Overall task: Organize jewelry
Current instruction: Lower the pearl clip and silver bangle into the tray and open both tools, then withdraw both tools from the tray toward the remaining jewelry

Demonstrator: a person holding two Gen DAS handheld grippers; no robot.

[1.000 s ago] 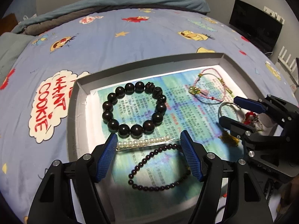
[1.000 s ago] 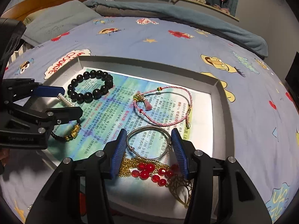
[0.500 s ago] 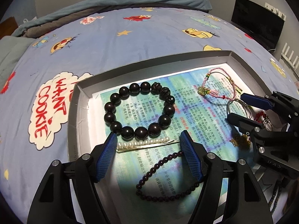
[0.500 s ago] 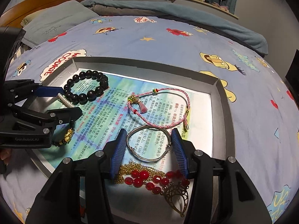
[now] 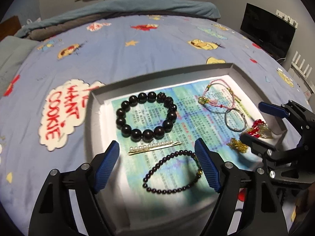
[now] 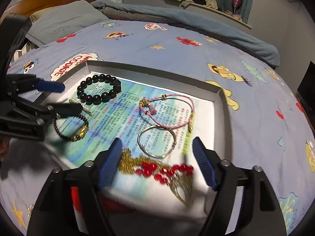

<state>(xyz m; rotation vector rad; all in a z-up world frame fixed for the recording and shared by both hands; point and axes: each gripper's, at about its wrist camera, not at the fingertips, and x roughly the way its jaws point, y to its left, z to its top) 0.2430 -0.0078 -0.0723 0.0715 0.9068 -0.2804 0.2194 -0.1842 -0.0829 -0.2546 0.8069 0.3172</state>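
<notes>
Above the tray [image 5: 94,106] on the bed [image 5: 137,55], both grippers, left [image 5: 157,157] and right [image 6: 156,153], hover with fingers spreading, gripping nothing; bracelets [image 5: 145,118], hairpin [image 5: 155,147] and necklace [image 6: 163,171] lie inside the tray.

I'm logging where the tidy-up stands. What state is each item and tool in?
Grey shallow tray: open, jewelry inside.
Large black bead bracelet: flat, closed loop.
Pearl hairpin: flat, loose.
Small dark bead bracelet: flat, ungripped.
Silver bangle: flat, ungripped.
Left tool: opening, empty.
Right tool: opening, empty.
</notes>
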